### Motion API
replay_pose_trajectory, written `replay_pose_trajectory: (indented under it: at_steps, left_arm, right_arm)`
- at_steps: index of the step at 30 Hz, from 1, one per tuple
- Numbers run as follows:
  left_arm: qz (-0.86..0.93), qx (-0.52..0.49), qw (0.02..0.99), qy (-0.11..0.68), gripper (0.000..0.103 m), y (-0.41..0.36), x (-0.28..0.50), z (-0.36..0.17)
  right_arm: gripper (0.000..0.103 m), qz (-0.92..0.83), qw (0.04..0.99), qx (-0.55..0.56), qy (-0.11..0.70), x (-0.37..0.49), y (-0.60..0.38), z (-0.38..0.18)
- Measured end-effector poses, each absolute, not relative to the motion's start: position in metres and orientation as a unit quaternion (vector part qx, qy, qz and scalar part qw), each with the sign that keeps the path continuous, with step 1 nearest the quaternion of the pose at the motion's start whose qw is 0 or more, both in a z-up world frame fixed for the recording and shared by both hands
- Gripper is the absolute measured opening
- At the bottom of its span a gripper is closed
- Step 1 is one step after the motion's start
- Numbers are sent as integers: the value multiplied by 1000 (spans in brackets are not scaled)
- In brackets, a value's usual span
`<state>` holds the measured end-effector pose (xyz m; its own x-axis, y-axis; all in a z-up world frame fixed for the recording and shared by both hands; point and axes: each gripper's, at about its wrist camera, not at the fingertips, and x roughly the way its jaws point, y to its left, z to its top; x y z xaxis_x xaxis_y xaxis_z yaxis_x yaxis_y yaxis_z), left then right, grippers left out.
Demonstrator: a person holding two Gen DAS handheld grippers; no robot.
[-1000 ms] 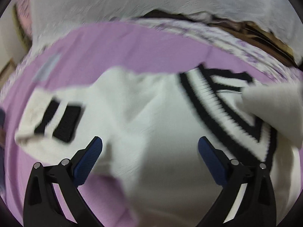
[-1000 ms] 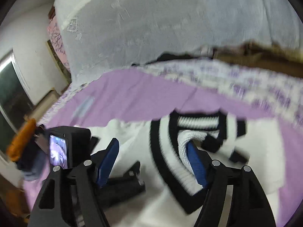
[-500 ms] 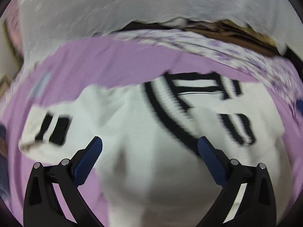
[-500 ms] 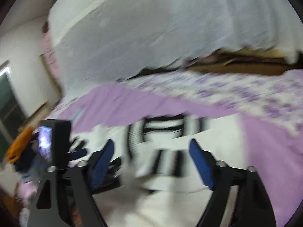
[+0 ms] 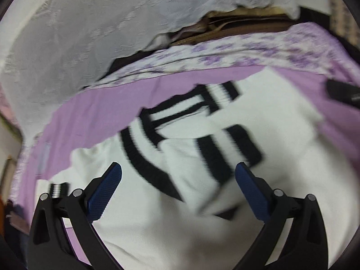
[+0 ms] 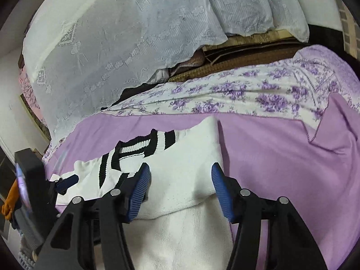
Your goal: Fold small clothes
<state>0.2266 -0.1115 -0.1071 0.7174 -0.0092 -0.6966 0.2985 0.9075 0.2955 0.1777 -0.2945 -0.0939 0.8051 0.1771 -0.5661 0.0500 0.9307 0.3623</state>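
Observation:
A white knit sweater (image 5: 180, 225) with a black-striped V collar (image 5: 175, 110) lies flat on the purple sheet (image 5: 101, 112). One sleeve is folded across its chest, its black-banded cuff (image 5: 229, 155) below the collar. My left gripper (image 5: 177, 175) hovers open over the chest with nothing between its pads. My right gripper (image 6: 180, 177) is over the sweater's (image 6: 191, 157) right side. Its jaws are closing, white fabric lies under the gap, and the pads do not press on it. One blue finger (image 6: 67, 181) of my left gripper shows at the left of the right wrist view.
A purple-flowered quilt (image 6: 225, 94) borders the sheet (image 6: 281, 157) at the back. Behind it hangs a white lace cover (image 6: 112, 45) over brown boards. An orange item (image 6: 11, 198) sits at the far left edge. A black block (image 5: 342, 92) lies at the sheet's right edge.
The sleeve that my right gripper held over the collar now lies folded on the chest. That gripper let go, moved right and narrowed its jaws. The left view swung toward the collar.

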Motion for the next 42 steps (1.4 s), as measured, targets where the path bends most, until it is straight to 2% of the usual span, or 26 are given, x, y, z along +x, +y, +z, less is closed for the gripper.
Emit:
replay_pose_trajectory:
  at_steps: [7,11,12,13,14,16,18,19,28,29,30,31,33,35,36,37,38,39,40,42]
  left_arm:
    - [-94,270,888,360,99,-152,232,-134]
    - [-106,213,888,393,99,-136,251,-140]
    - [-107,201,890,395,93,-132,252,-138]
    - [-104,184,893,396,78,-123,254,-134]
    - [-106,177,893,400,70,-118,256,-133]
    - [-109,141,894,412,49,-99,261,-129]
    - [-93,116,897,416,38,-79,265,-128]
    - [-86,99,898,420,36,-68,266,-128]
    - [-53,-135,875,461,38,42,259,-148]
    - [-57,-136,875,460,39,43,259,-148]
    - [-57,-134,876,460,44,42,259,-147]
    - [-62,-130,876,459,53,38,260,-147]
    - [-70,-121,878,457,60,31,261,-147]
    - [-66,-113,880,457,59,28,266,-148]
    - [-63,-112,881,455,56,28,268,-147]
    - [-58,-107,883,453,41,28,271,-147]
    - [-51,-97,885,452,35,26,274,-147]
    - [-50,-89,886,452,30,24,278,-147]
    - [-48,-87,886,452,28,24,279,-147]
    - [-44,-74,890,447,26,22,279,-147]
  right_arm:
    - [58,14,925,185,333,188,-295,-118]
    - [58,-7,917,185,353,196,-300,-132]
    - [58,-13,913,185,363,199,-302,-138]
    - [58,-17,908,187,375,203,-303,-143]
    - [58,-18,902,191,387,207,-305,-148]
    - [56,-18,897,200,393,208,-308,-152]
    - [56,-19,898,201,391,207,-308,-152]
    - [57,-20,898,198,392,207,-307,-153]
    - [59,-19,899,190,394,208,-304,-152]
    - [59,-19,899,190,394,207,-304,-152]
    - [59,-18,899,191,393,207,-304,-152]
    - [59,-18,900,195,389,206,-305,-151]
    - [59,-15,899,208,384,208,-311,-148]
    - [59,-12,896,223,383,212,-316,-145]
    - [54,-11,895,228,383,218,-319,-142]
    - [46,-14,895,230,383,222,-321,-140]
    - [41,-16,894,230,384,228,-323,-138]
    - [31,-13,893,228,389,236,-324,-136]
    - [20,-9,889,221,401,245,-324,-136]
    - [17,-3,880,211,425,258,-321,-140]
